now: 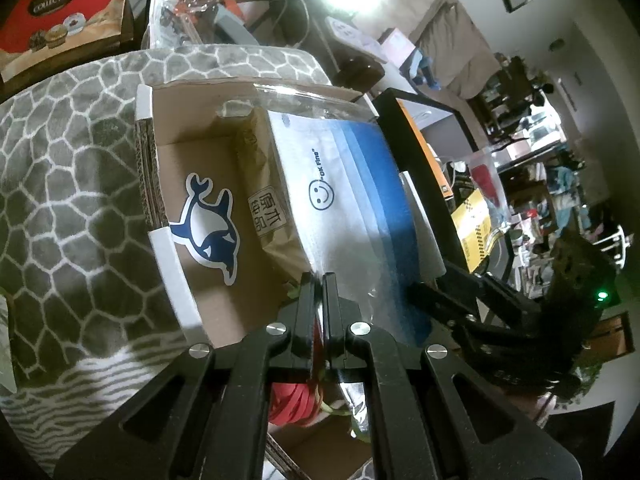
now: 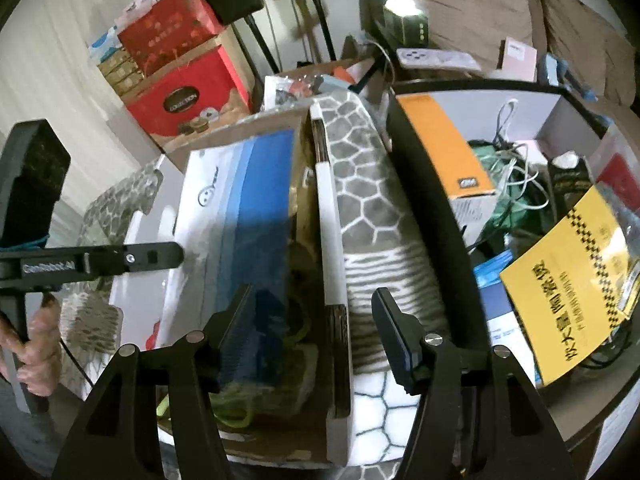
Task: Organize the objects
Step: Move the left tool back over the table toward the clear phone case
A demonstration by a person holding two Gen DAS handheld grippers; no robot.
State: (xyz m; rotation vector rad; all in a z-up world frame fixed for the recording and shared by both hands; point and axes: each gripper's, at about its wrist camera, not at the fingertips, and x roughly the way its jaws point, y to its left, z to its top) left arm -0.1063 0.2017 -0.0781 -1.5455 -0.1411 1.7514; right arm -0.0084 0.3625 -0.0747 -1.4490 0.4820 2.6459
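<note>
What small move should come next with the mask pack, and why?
Probably open the left gripper and let the mask pack go: it seems pinched by its clear edge, already lies inside the cardboard box, and the right gripper is open, gripping nothing.

Readable stuff: "OK Fine" with a smiley on the blue-white mask pack, "COLLECTION" on the red box, "GenRobot.AI" on the other gripper's black bar. Yellow leaflet has Chinese characters.
</note>
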